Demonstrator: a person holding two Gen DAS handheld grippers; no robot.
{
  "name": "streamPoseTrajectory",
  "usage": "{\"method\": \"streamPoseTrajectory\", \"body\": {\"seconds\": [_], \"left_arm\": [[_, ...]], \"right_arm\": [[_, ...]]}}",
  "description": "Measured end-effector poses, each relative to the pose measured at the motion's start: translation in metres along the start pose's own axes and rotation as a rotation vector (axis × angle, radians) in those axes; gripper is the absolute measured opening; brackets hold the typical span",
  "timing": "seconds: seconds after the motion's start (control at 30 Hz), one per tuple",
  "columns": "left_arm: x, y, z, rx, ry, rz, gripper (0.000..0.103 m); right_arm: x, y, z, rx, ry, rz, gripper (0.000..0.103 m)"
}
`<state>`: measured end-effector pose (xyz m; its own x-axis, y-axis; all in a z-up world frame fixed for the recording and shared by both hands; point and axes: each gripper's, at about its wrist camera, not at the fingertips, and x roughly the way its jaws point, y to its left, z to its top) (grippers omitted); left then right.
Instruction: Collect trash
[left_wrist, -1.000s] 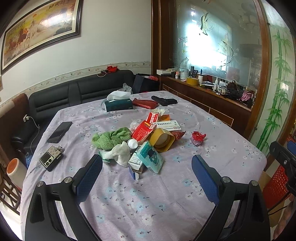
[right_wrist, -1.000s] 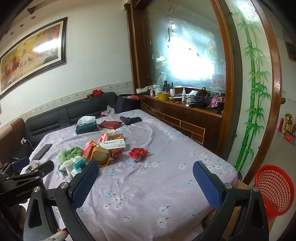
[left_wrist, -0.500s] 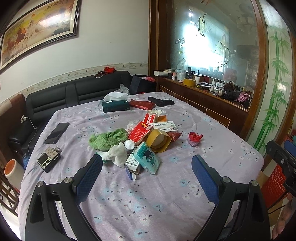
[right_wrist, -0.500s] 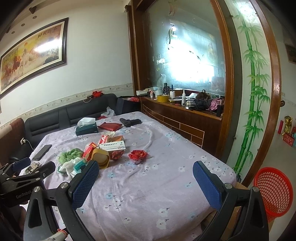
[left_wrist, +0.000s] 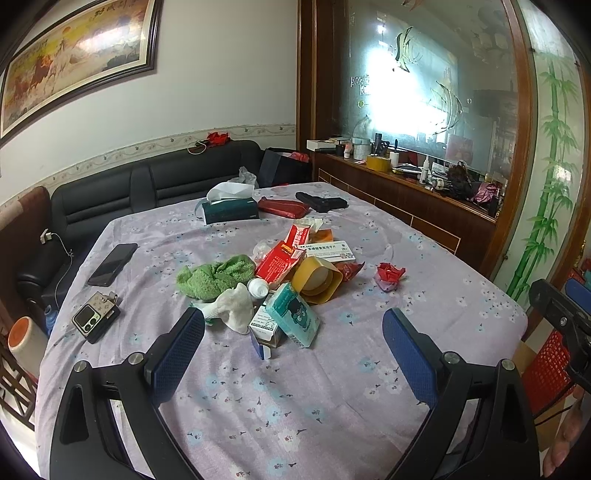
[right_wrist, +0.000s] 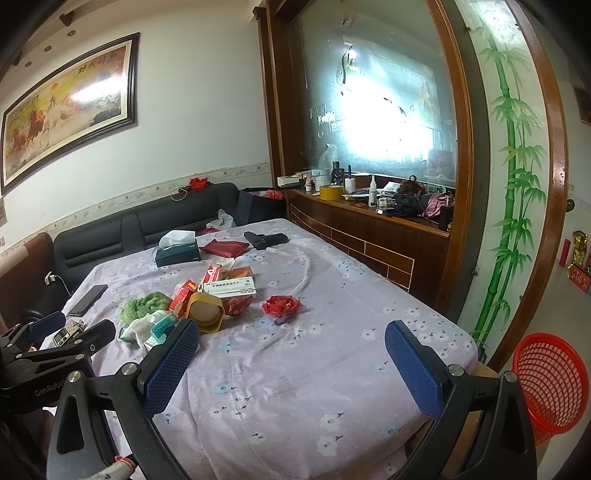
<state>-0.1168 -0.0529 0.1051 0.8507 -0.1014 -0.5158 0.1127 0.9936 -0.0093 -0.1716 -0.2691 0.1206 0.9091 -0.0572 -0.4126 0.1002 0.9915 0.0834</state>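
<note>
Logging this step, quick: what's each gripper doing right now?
Left gripper: open, empty, above the table.
Right gripper: open, empty, above the table.

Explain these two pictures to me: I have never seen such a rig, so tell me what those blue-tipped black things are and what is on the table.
No robot here: a person holds a two-finger claw in each hand, each with a camera looking along its fingers. One picture is from the left claw, the other from the right claw. Both are open and hold nothing. On the table lies a trash pile, a lone red wrapper, two phones and a tissue box. The red basket stands on the floor at the right.
</note>
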Motion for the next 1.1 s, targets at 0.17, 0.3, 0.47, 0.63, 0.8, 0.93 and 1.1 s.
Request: {"method": "streamPoseTrajectory", "body": {"seconds": [0.17, 0.3, 0.47, 0.63, 0.8, 0.93, 1.1], "left_arm": [[0.002, 0.000, 0.000, 0.003, 0.003, -0.001, 0.096], [0.006, 0.001, 0.001, -0.006, 0.019, -0.021, 0.096], [0.029, 0.008, 0.006, -0.020, 0.062, -0.064, 0.096], [0.065, 0.010, 0.012, -0.023, 0.101, -0.091, 0.092], [0.114, 0.017, 0.016, -0.037, 0.185, -0.113, 0.079], [0.152, 0.025, 0.011, -0.056, 0.278, -0.120, 0.063], [0.176, 0.033, 0.003, -0.087, 0.346, -0.123, 0.058]], "right_arm": [[0.002, 0.000, 0.001, -0.003, -0.001, 0.003, 0.103], [0.009, 0.002, 0.002, -0.002, 0.006, 0.010, 0.103], [0.024, 0.003, 0.003, -0.003, 0.023, 0.041, 0.101], [0.052, 0.001, 0.003, 0.018, 0.060, 0.071, 0.096], [0.092, -0.005, 0.007, 0.055, 0.107, 0.117, 0.093], [0.129, -0.007, 0.007, 0.074, 0.155, 0.151, 0.091], [0.172, -0.003, 0.005, 0.075, 0.207, 0.168, 0.089]]}}
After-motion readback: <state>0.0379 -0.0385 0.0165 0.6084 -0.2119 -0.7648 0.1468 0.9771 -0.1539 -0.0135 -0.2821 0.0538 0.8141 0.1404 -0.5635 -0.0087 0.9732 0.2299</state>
